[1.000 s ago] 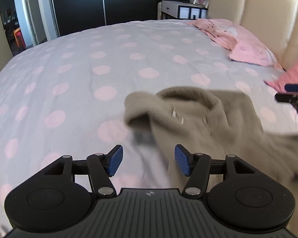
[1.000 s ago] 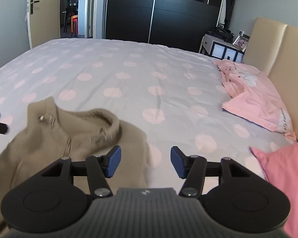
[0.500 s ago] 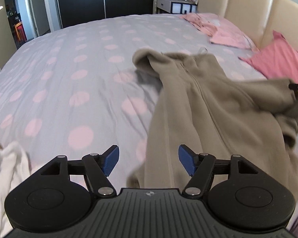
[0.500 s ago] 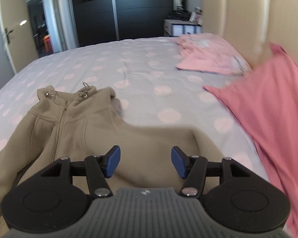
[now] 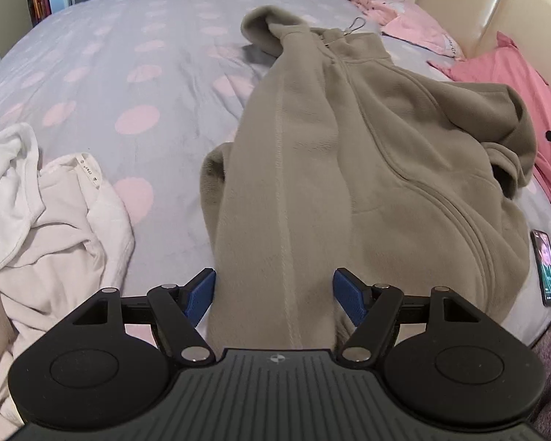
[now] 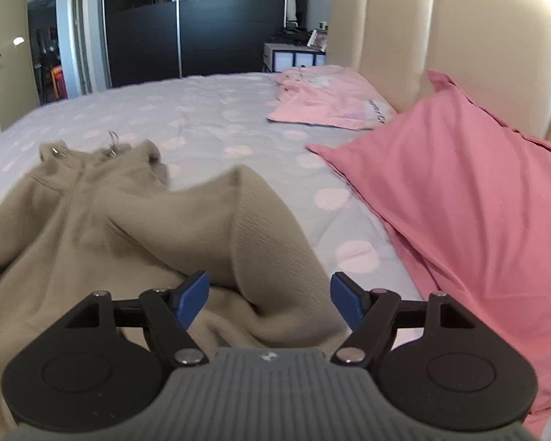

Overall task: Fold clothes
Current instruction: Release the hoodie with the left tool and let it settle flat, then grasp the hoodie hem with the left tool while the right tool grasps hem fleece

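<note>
- Hoodie point(image 5: 349, 169), the tan zip-up one, lay front-up on the bed point(image 5: 136, 58), its hem end right at the left tongs point(image 5: 274, 297) and its long axis running straight away from them to the hood point(image 5: 264, 29) at the far end.
- Left tongs stood wide apart, gripping nothing, with the hem band between the two blue pads.
- Right tongs point(image 6: 268, 298) were likewise spread and empty, over a humped sleeve point(image 6: 246, 220) on the garment's right side.
- Judging by that, each side had its own nearer hand: the left for the hem, the right for the bunched sleeve.
- Around it: a white garment point(image 5: 51, 220) just beside on the left, a phone point(image 5: 545, 268) near the right hem, and a pink pillow point(image 6: 459, 191) close to the sleeve, which could crowd a sideways spread.
</note>
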{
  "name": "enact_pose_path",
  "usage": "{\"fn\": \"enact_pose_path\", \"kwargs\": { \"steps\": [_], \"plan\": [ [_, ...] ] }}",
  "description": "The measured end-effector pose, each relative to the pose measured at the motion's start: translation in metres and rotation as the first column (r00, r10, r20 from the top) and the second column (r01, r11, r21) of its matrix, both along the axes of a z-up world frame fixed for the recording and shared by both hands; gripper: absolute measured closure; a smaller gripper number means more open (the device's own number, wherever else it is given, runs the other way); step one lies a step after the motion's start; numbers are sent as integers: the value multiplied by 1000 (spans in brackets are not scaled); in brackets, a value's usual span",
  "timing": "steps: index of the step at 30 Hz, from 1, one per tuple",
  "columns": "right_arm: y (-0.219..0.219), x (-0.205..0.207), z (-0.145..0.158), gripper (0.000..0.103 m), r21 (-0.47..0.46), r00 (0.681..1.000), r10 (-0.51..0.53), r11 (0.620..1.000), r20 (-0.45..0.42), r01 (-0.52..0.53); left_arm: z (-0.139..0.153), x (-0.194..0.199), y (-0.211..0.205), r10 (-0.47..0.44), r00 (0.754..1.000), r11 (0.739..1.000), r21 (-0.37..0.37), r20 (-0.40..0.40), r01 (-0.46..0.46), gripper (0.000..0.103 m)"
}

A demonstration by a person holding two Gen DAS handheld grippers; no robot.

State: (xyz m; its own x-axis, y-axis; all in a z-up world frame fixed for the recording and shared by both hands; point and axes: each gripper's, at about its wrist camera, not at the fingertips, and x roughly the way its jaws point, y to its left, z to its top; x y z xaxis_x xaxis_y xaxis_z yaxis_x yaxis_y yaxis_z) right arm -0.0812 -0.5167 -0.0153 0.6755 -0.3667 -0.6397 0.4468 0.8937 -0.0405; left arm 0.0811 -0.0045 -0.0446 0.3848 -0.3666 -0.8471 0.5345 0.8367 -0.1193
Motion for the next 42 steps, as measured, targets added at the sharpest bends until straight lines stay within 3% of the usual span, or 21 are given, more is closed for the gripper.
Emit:
{"fn": "enact_pose_path", "kwargs": {
  "steps": [4, 8, 11, 13, 15, 16, 18, 19, 20, 22, 28, 30, 33, 35, 36, 42],
  "plan": [
    [-3, 4, -15, 27, 16, 999, 4, 1000, -38, -3, -8, -14, -4, 8, 1000, 1000, 25, 12, -8, 31],
    [3, 24, -21, 27, 60, 999, 19, 998, -31, -17, -20, -19, -20, -6, 999, 993, 116, 42, 1, 31],
    [8, 45, -26, 27, 75, 1000, 13, 997, -24, -11, -24, -11, -19, 34, 999, 994, 106, 16, -36, 41],
    [6, 59, -31, 27, 64, 999, -22, 998, -33, 24, -25, -5, -14, 66, 998, 994, 87, -10, -65, 62],
    [1, 70, -39, 28, 56, 997, -59, 997, -45, 61, -24, 1, -7, 94, 995, 993, 76, -27, -91, 73],
    [-3, 75, -42, 34, 52, 996, -72, 996, -52, 75, -23, 4, -4, 100, 994, 993, 59, -39, -97, 77],
    [-11, 81, -48, 66, 70, 994, -88, 993, -67, 92, -22, 7, 1, 105, 993, 994, 33, -54, -103, 82],
    [-16, 81, -50, 96, 92, 993, -93, 991, -72, 100, -20, 8, 3, 107, 993, 994, 22, -51, -106, 85],
    [-21, 80, -50, 102, 108, 991, -112, 987, -68, 119, -17, 9, 6, 113, 993, 994, 8, -45, -113, 86],
    [-29, 74, -46, 103, 111, 986, -161, 980, -42, 165, -10, 11, 13, 131, 991, 991, -20, -32, -132, 88],
    [-40, 64, -7, 103, -6, 982, -177, 984, 60, 177, 32, 38, 51, 269, 963, 957, -119, 22, -264, 89],
    [-48, 61, 0, 103, 57, 981, -174, 984, 85, 169, 47, 54, 61, 303, 952, 947, -129, 47, -295, 90],
    [-54, 59, 3, 95, 140, 980, -166, 979, 111, 150, 65, 84, 66, 337, 938, 937, -128, 80, -326, 90],
    [-50, 65, -3, 69, 124, 983, -153, 982, 98, 141, 73, 103, 65, 351, 932, 933, -114, 91, -341, 90],
    [-48, 69, -6, 51, 119, 985, -146, 984, 88, 136, 76, 112, 64, 357, 929, 932, -105, 94, -348, 90],
    [-37, 96, -34, 34, 35, 991, -128, 991, -42, 130, 73, 145, 71, 407, 909, 913, -76, 86, -401, 89]
  ]
}}
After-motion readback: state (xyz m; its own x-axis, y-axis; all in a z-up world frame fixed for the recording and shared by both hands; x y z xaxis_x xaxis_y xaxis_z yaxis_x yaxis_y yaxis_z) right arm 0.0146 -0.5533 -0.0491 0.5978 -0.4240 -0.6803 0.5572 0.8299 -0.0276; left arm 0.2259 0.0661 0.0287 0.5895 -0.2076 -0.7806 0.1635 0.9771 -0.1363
